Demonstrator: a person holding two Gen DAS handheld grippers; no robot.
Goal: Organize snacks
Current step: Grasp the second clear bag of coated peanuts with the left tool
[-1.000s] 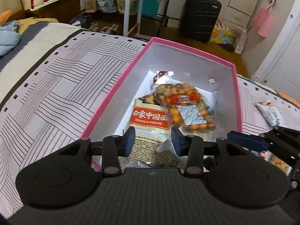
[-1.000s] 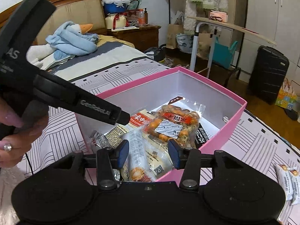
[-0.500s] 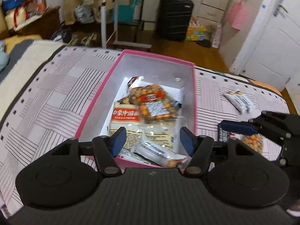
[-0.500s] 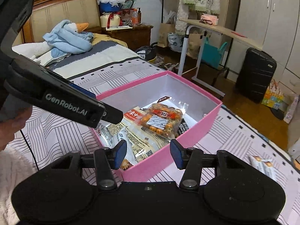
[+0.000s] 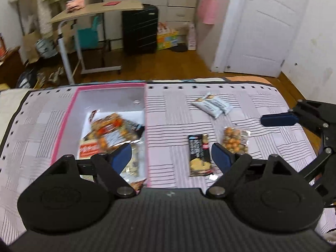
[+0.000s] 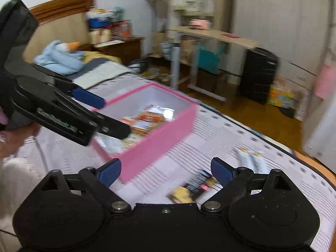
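Observation:
A pink box [image 5: 64, 124] sits on the striped bedcover with several snack packets in it, an orange nut bag [image 5: 109, 132] on top. Right of the box lie a black packet [image 5: 198, 155], a second nut bag [image 5: 235, 142] and two white packets [image 5: 214, 106]. My left gripper [image 5: 171, 157] hangs above the box's right wall and the black packet, its jaws opening with nothing between them. My right gripper [image 6: 166, 171] hovers above the bedcover between the box [image 6: 159, 140] and the black packet [image 6: 195, 187], its jaws also opening and empty.
The left gripper's fingers [image 6: 88, 97] reach across the box's near end, a hand [image 6: 12, 138] behind them. A rolling desk [image 5: 94, 12], a black suitcase [image 5: 139, 29] and a white door [image 5: 258, 27] stand beyond the bed's foot edge. A blue plush toy [image 6: 61, 57] lies by the headboard.
Both grippers have pulled up and back from inside the box and spread their jaws wide. A packet between the right jaws now lies in the box. Loose snacks right of the box came into view.

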